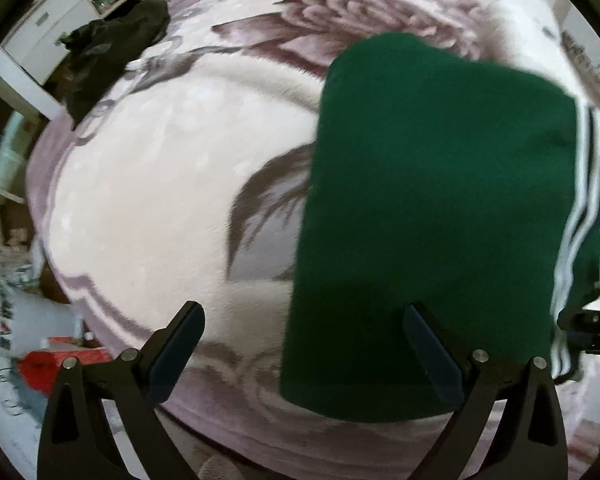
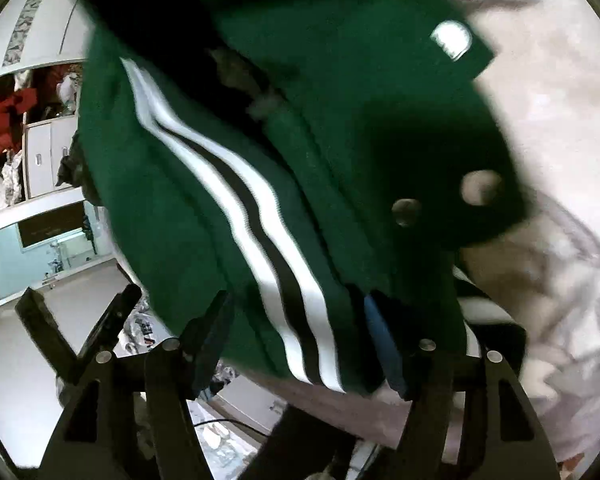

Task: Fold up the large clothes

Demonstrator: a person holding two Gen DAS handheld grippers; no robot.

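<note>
A folded green garment is lying on a pale floral blanket, between two hand-held grippers.

The left gripper (image 1: 304,344) is hovering wide open and empty; the green garment (image 1: 432,216), looking thick, soft and floppy, is best taken by its striped hem; the right gripper (image 2: 296,332) is straddling that hem, open, not pinching.
</note>
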